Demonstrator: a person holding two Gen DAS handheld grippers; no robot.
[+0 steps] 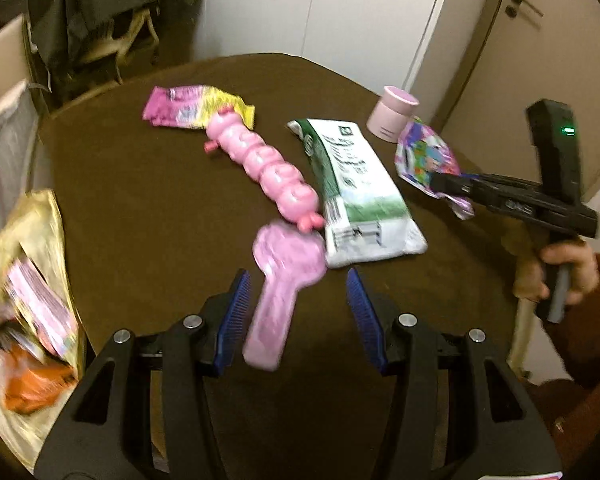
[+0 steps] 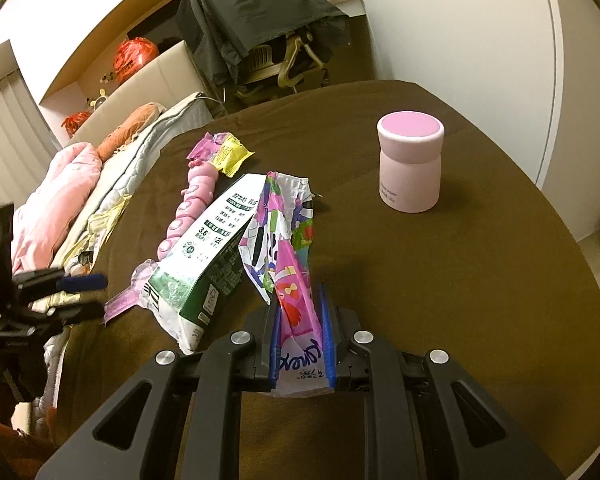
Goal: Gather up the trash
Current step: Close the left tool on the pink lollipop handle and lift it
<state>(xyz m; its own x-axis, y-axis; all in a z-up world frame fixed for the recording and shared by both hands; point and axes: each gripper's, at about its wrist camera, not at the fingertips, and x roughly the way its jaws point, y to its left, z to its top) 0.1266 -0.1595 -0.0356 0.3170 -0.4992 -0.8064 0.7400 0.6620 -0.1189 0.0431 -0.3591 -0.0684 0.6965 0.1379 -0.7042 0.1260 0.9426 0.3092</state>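
My right gripper (image 2: pixel 300 312) is shut on a colourful pink and purple wrapper (image 2: pixel 288 248), held above the brown table (image 2: pixel 420 300); the wrapper also shows in the left wrist view (image 1: pixel 424 156). My left gripper (image 1: pixel 298 280) is open and empty, its blue pads either side of a pink plastic paddle-shaped piece (image 1: pixel 278 292). A green and white milk pouch (image 1: pixel 356 192) lies flat by a pink caterpillar toy (image 1: pixel 264 164). A pink and yellow wrapper (image 1: pixel 196 108) lies behind the toy.
A pink lidded cup (image 2: pixel 410 160) stands at the table's far right. A yellowish bag (image 1: pixel 32 280) holding wrappers hangs at the table's left edge. A chair draped in dark cloth (image 2: pixel 260 20) and bedding (image 2: pixel 80 196) lie beyond the table.
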